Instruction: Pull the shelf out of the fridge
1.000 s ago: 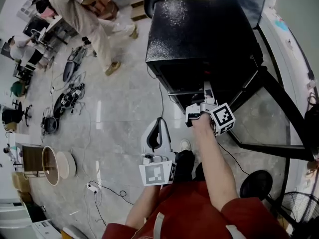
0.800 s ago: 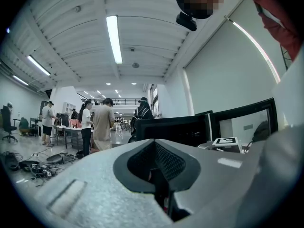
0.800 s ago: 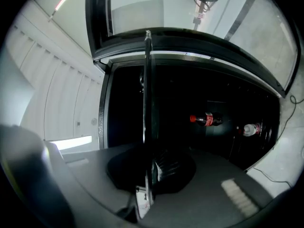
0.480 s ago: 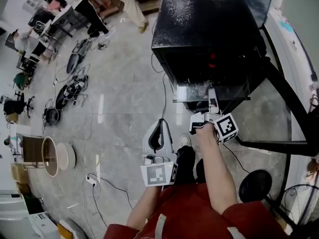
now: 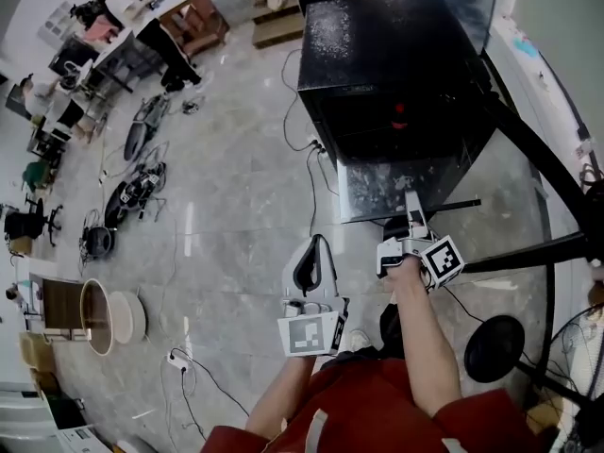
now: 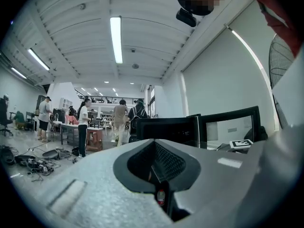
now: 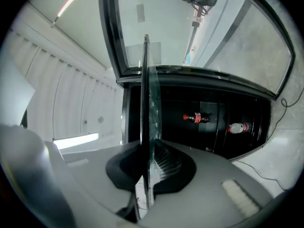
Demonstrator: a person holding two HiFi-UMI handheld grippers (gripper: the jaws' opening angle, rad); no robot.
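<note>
Glass, 1 shelf (image 5: 396, 182) juts partway out of the black fridge (image 5: 387, 55), its front edge pinched between the closed jaws of the right tool (image 5: 412, 208). 2 bottles (image 7: 195, 118) sit inside (1 dark, 1 pale). Left tool (image 5: 313, 253) hangs alongside, jaws together, empty.

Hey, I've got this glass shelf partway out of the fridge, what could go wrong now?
The right claw pinches the glass shelf by one edge only; clear of the fridge, it may tip or slip. The left claw is shut and off the shelf, so nothing else supports it. A floor cable could trip you.
</note>
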